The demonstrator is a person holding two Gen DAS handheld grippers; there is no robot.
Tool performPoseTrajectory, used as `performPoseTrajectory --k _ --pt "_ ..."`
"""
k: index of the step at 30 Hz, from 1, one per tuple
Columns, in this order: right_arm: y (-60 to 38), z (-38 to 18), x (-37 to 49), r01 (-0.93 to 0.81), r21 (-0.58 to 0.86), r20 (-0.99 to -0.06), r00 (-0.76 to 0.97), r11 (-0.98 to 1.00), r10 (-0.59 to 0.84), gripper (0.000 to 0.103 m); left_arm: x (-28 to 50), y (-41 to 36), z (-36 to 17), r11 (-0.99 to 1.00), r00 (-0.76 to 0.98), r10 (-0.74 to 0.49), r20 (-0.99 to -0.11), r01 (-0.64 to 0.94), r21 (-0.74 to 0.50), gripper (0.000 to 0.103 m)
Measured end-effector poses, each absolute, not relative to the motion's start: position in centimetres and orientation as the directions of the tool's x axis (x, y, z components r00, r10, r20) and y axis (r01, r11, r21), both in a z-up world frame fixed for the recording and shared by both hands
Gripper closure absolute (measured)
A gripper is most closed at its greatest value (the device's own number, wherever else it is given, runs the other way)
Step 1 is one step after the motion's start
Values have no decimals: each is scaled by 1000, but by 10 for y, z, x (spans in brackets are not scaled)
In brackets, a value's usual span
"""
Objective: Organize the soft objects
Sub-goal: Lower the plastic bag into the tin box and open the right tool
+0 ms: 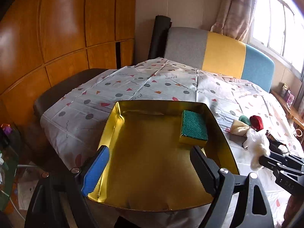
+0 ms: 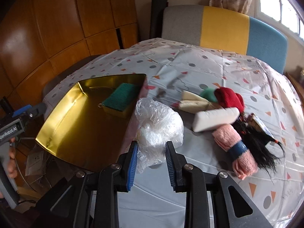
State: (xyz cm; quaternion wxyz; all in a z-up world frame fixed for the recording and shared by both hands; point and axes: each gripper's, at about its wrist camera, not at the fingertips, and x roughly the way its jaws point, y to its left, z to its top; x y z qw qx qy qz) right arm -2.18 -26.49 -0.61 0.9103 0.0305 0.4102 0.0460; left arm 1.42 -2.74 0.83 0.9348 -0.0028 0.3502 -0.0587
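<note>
A gold tray (image 1: 152, 171) sits at the table's near left corner, also in the right wrist view (image 2: 62, 117). A green-and-yellow sponge (image 1: 193, 128) lies in its far right corner. My left gripper (image 1: 150, 171) is open, its jaws wide over the tray. My right gripper (image 2: 152, 163) is shut on a clear plastic bag of white fluff (image 2: 157, 123), held just right of the tray. On the cloth lie a white foam block (image 2: 214, 119), a rolled pink cloth (image 2: 233, 148), a red soft piece (image 2: 229, 96), a green piece (image 2: 208, 94) and cream pieces (image 2: 191, 102).
A black hair piece (image 2: 260, 142) lies beside the pink cloth. A grey, yellow and blue chair back (image 1: 218, 55) stands behind the table (image 1: 133, 83). Wooden cabinets (image 1: 57, 28) are at left. A window (image 1: 281, 19) is at right.
</note>
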Motion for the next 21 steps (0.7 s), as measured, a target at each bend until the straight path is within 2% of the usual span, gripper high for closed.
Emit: performPoseTrajectory --k 8,21 --pt "-197 -4 12 -169 88 -751 636 982 177 74 11 -6 4 998 744 -67 -665 45 -49 15" --pt "-166 -33 50 -173 23 -826 552 985 116 74 12 21 -3 998 729 -38 -684 -7 -63 15"
